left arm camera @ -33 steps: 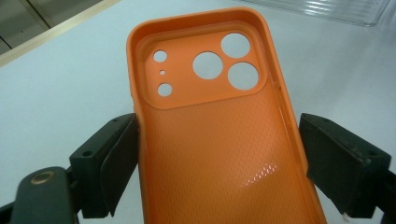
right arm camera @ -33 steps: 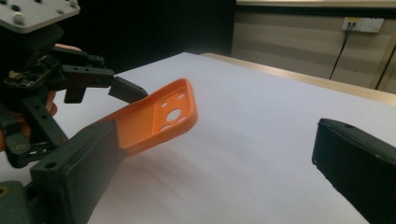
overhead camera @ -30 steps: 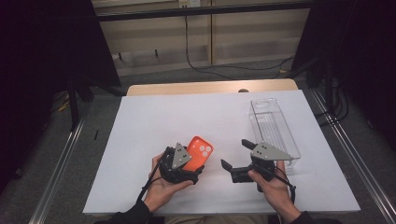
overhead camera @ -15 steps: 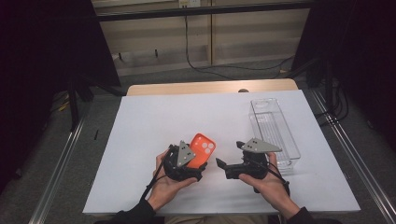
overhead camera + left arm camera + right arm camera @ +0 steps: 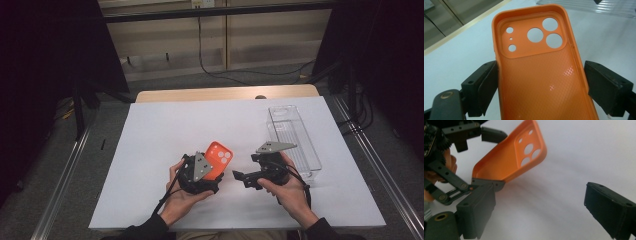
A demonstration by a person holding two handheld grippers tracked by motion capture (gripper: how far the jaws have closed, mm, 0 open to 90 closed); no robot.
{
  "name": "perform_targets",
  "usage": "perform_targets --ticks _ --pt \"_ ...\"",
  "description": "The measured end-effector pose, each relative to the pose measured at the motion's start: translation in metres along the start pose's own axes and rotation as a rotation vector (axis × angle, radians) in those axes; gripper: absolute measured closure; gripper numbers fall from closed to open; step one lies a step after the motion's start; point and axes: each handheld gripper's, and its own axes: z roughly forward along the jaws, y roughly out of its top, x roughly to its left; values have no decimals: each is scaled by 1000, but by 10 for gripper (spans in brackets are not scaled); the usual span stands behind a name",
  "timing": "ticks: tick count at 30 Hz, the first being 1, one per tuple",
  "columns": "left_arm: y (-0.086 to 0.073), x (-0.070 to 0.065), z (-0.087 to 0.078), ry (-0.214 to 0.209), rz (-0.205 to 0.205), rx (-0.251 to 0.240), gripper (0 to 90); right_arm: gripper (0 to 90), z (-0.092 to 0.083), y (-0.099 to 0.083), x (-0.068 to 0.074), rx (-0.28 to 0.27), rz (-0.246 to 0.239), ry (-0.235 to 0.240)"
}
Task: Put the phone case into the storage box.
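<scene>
Left of the clear tray point(image 5: 295, 140), the left gripper point(image 5: 212, 176) clamps its fingers on the orange phone case point(image 5: 218, 159), tilted above the white surface point(image 5: 165, 130). The right gripper point(image 5: 244, 178), fingers spread, empty, just narrowing, should approach squarely and pinch the case's free edge.

No readable text, label, brand or number anywhere — not on any surface here.

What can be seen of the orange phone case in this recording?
The orange phone case looks like soft, matte plastic with a dotted inner texture and a raised camera block with three large and three small holes. It is empty, lifted off the white table and tilted, its long edges clamped between the left tongs.
</scene>
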Motion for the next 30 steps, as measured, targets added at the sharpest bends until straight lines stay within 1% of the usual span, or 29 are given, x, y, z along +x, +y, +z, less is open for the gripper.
perform_targets --ticks 4,5,7,8,9,10,11,12,14,15,16,18,19,20,21,22,23,24,25,26,27,28,30 --pt "0 -1 1 0 14 3 143 106 -1 1 1 14 2 -4" --pt "0 -2 0 0 22 7 143 120 -2 3 -1 3 1 3" --pt "0 -3 0 1 25 5 143 119 -2 3 -1 -8 2 6" --pt "0 -4 1 -1 29 4 143 118 -2 4 0 -4 6 6" --pt "0 -5 1 3 32 2 143 94 -1 7 1 21 -4 -6" --pt "0 -5 1 2 41 3 143 94 -1 7 1 21 -4 -6" --pt "0 -8 1 6 48 0 143 90 1 8 1 34 2 -1" --pt "0 -8 1 6 48 0 143 90 1 8 1 34 2 -1" --pt "1 -9 1 7 57 -2 143 89 3 10 1 47 -6 1" --pt "1 -9 0 7 64 0 143 84 3 11 1 54 -6 -1" --pt "1 -10 0 11 60 -6 143 79 4 12 1 58 -6 -1" --pt "1 -11 -1 15 71 -11 143 81 4 15 3 78 -5 -14" --pt "1 -12 -1 23 70 -17 143 102 4 17 3 83 -3 -14" --pt "1 -12 -1 23 70 -17 143 102 4 17 3 83 -3 -14" --pt "1 -12 -2 25 76 -19 143 208 3 19 3 92 0 -5" --pt "1 -12 -2 25 76 -19 143 208 3 19 3 92 0 -5" --pt "1 -13 -2 25 80 -19 143 268 3 20 3 90 -3 -1" --pt "1 -13 -2 23 88 -17 143 281 2 22 5 88 -2 -25" --pt "1 -14 -2 31 95 -20 143 282 1 23 5 85 15 -25" --pt "1 -14 -2 31 97 -19 143 292 1 24 5 79 33 -28" --pt "1 -14 -2 31 97 -19 143 316 0 25 4 80 46 -30" --pt "2 -15 -3 36 103 -24 143 348 0 26 4 81 51 -31" --pt "2 -15 -3 37 106 -25 143 365 0 27 3 83 59 -24"
